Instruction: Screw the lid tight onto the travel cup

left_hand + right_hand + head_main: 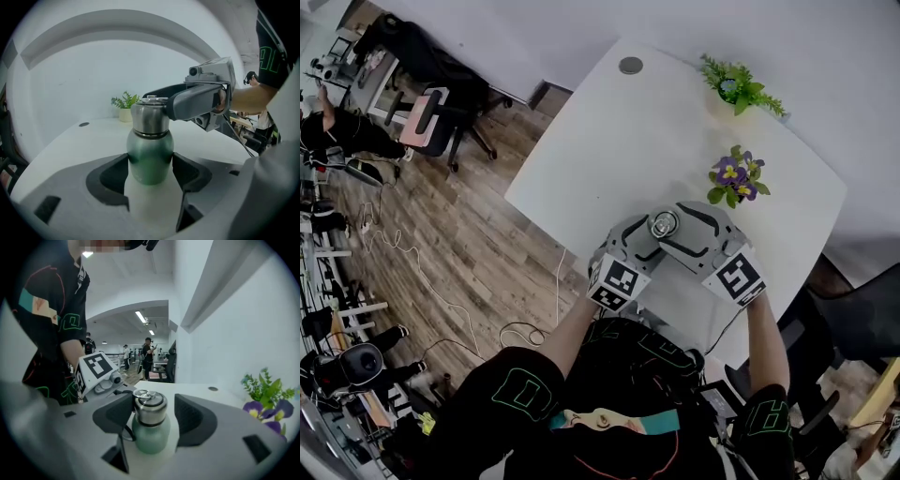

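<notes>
White table (pixel 609 141) fills the middle of the room, with a wall behind it and a wood floor (pixel 459 234) to one side, where dark office chairs (pixel 431 103) stand and cables (pixel 412 262) trail about. On the far side of the table sit a small green plant (pixel 739 89), a pot of purple flowers (pixel 734 180) and a round grey cap (pixel 630 66) set in the top, all well apart from the work.

At the near edge a person holds both tools together around a travel cup (pixel 150 159). It stands upright, with a green body below and a steel neck above. I cannot tell whether its base rests on the table.

The left gripper (pixel 639 239) is clamped on the green body, its two dark pads pressing the sides from left and right.

The right gripper (pixel 152 416) comes in from the opposite side, higher up, at the level of the lid (pixel 150 401). Its jaws stand wide. The steel lid, with its ring handle lying flat on top, sits between them. One pad is just beside the lid, and the other is clearly off it with a gap showing, so this tool grips nothing. The lid sits on the neck of the cup, level and straight.
</notes>
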The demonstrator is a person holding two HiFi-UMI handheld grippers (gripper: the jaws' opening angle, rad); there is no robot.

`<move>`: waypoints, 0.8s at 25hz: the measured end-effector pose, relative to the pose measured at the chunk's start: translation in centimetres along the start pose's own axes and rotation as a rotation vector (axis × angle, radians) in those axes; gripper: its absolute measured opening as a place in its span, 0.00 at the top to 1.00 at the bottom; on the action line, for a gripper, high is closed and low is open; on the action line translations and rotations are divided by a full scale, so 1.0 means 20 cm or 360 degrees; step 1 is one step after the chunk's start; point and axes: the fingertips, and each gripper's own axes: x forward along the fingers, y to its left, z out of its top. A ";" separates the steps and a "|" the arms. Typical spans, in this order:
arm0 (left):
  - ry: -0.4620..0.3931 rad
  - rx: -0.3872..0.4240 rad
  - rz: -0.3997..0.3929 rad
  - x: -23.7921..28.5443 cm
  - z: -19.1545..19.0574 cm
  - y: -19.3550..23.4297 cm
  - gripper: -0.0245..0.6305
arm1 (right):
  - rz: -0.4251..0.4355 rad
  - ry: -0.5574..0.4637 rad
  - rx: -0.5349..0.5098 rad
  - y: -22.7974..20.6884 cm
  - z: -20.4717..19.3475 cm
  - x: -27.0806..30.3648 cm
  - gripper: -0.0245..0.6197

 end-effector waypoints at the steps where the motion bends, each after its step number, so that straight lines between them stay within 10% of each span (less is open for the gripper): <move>1: 0.0000 0.0000 -0.0002 0.00 0.00 0.00 0.50 | 0.0064 0.0009 0.0001 0.01 0.00 0.00 0.52; 12: 0.0010 0.0000 -0.0031 0.00 -0.01 0.00 0.50 | 0.0403 0.0021 0.0143 0.01 -0.05 -0.01 0.61; 20: 0.0010 -0.0007 -0.0026 0.00 -0.01 0.00 0.50 | 0.0220 -0.0015 0.0194 0.02 -0.05 -0.01 0.62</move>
